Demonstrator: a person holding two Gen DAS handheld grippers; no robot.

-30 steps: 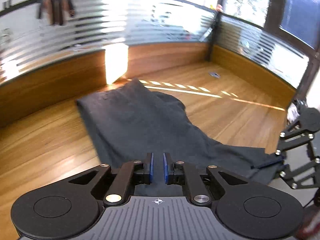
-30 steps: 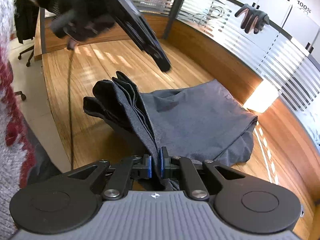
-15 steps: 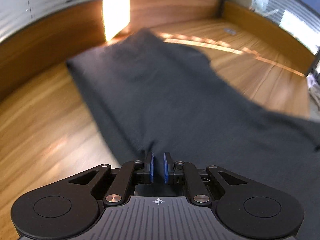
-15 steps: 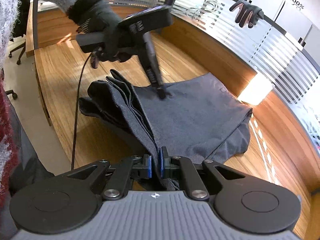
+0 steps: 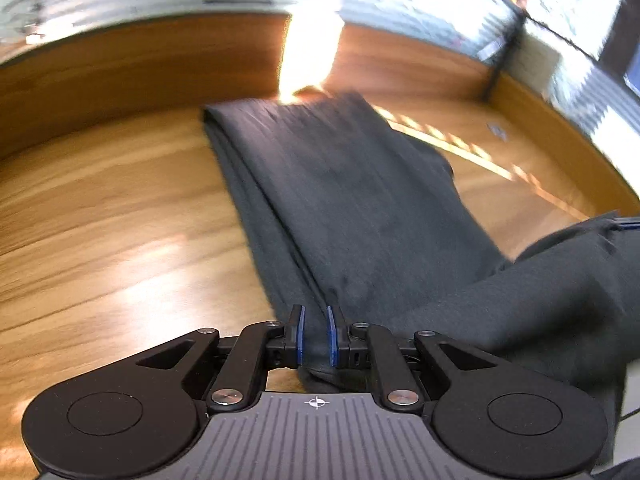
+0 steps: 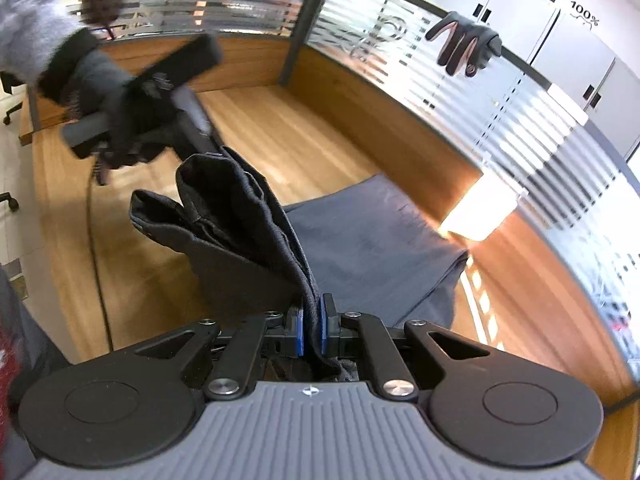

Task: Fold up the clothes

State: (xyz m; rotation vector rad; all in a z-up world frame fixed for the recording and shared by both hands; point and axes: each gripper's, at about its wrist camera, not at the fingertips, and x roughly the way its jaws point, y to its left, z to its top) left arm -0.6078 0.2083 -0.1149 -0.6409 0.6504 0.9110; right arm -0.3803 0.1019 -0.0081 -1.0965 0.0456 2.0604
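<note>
Dark grey garment (image 5: pixel 360 208) is pinched in both claws: the left claw (image 5: pixel 316 334) and the right claw (image 6: pixel 312 326) are each clenched on a bunched near edge. Outward from them its long axis runs away across the glossy wooden surface (image 5: pixel 120 240), soft, matte, already doubled lengthwise.

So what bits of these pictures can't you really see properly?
- Left wrist view: the dark garment and the wooden table are smeared by motion blur, so folds and seams are unclear.
- Left wrist view: the cloth's right part runs off the edge.
- Right wrist view: the left gripper is blurred; its fingertips hide behind the raised cloth.
- Right wrist view: the cloth end inside the right gripper is hidden by its body.
</note>
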